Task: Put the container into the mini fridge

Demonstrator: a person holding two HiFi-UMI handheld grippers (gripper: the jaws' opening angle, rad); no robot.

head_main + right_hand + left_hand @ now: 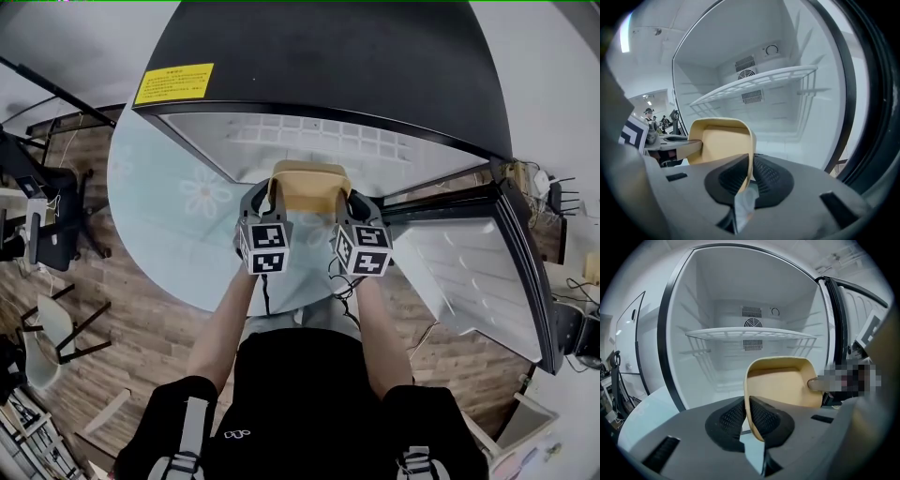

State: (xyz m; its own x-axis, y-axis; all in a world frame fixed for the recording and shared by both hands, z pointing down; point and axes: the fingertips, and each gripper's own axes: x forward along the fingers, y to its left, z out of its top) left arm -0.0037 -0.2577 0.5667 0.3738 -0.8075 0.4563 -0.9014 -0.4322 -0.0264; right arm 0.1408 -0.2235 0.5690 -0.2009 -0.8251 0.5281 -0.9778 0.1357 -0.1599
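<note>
Clamping the left wall of the tan container (307,184), the left gripper (746,414) holds it at the open mini fridge's (323,56) mouth, lower than the fridge's wire shelf (750,333). The right gripper (751,176) is pinched on the container's right wall.

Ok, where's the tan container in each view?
Head view: container centre, at the fridge opening.
Left gripper view: container lower centre-right, left wall in the jaws.
Right gripper view: container lower centre-left, right wall in the jaws.
Shared landmark: open mini fridge behind it.
</note>
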